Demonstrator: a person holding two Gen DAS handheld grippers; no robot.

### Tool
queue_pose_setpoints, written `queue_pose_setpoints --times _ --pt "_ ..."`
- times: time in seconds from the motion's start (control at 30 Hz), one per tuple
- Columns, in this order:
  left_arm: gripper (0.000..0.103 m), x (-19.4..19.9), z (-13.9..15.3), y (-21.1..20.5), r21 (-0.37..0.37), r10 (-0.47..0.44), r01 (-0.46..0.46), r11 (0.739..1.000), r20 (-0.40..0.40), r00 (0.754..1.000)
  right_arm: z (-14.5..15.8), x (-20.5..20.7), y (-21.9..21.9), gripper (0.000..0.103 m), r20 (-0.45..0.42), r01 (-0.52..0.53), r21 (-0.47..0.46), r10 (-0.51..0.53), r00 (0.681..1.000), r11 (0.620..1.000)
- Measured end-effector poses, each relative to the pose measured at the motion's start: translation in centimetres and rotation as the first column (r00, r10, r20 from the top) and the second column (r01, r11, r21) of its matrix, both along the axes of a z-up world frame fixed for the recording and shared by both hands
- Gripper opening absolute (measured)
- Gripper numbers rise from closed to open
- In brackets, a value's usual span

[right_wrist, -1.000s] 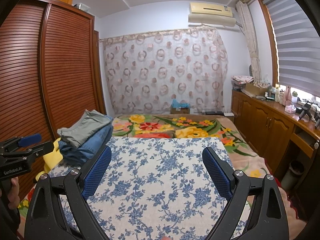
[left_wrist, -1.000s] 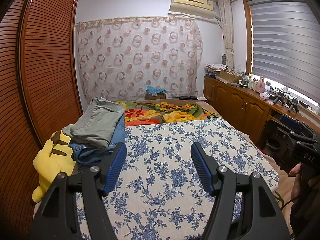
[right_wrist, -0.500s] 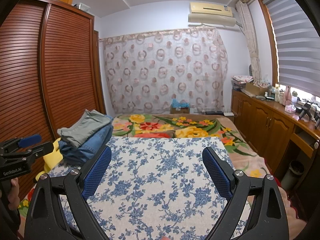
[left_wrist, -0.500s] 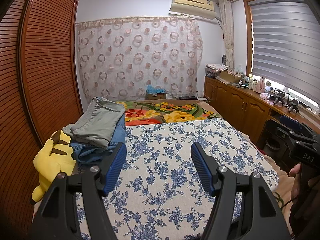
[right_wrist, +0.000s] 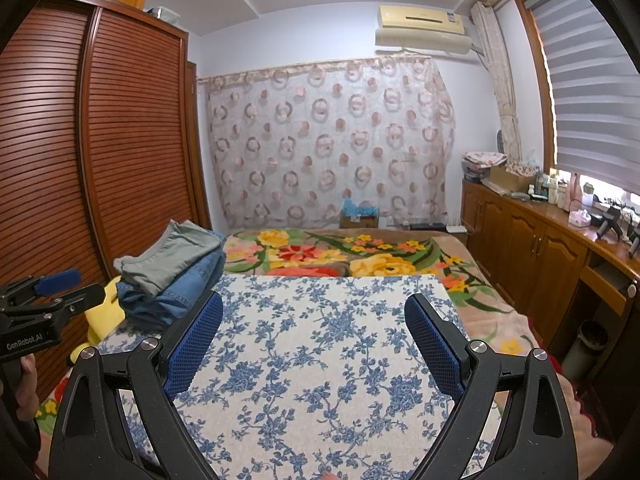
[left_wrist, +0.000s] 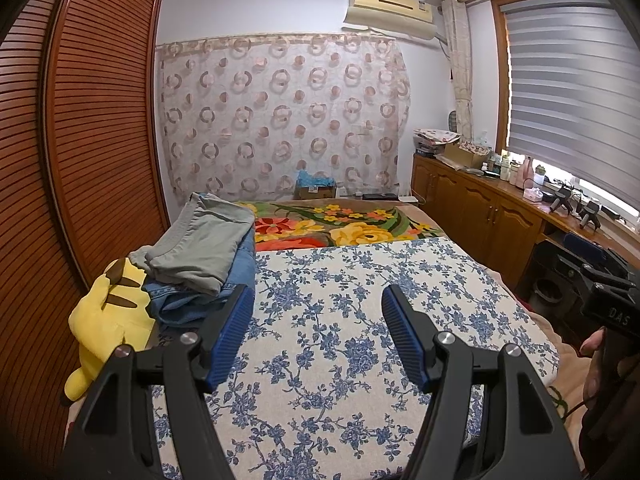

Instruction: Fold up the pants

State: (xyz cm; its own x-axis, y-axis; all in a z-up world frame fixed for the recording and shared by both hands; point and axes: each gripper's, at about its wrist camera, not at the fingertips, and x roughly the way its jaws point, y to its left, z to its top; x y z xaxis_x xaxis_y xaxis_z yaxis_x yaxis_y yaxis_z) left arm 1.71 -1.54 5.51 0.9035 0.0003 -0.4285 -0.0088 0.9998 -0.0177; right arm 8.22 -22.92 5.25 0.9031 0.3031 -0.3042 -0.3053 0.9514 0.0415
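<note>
Matt blue-flowered white woven cloth [left_wrist: 360,320] under ribbed blue rubbery pads [left_wrist: 230,332] on matt black plastic fingers with shiny metal screws, soft grey-green cotton pants [left_wrist: 204,248] on rougher blue denim jeans [left_wrist: 240,268], beside glossy slatted brown wooden wardrobe [left_wrist: 100,140].

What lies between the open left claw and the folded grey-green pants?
Only blue-flowered bedspread separates left claw from grey-green pants atop jeans, per left wrist view.

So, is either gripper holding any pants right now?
No. Left gripper and right gripper are open and empty; the folded pants sit untouched.
</note>
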Motion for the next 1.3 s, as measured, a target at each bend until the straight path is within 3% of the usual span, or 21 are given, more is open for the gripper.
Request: queue_pose_setpoints --times 1.3 --pt "0.067 0.00 0.11 0.19 0.000 0.003 -0.003 1.000 0.003 1.000 -0.18 0.05 -0.15 0.094 0.002 0.003 0.000 -0.003 1.000 1.000"
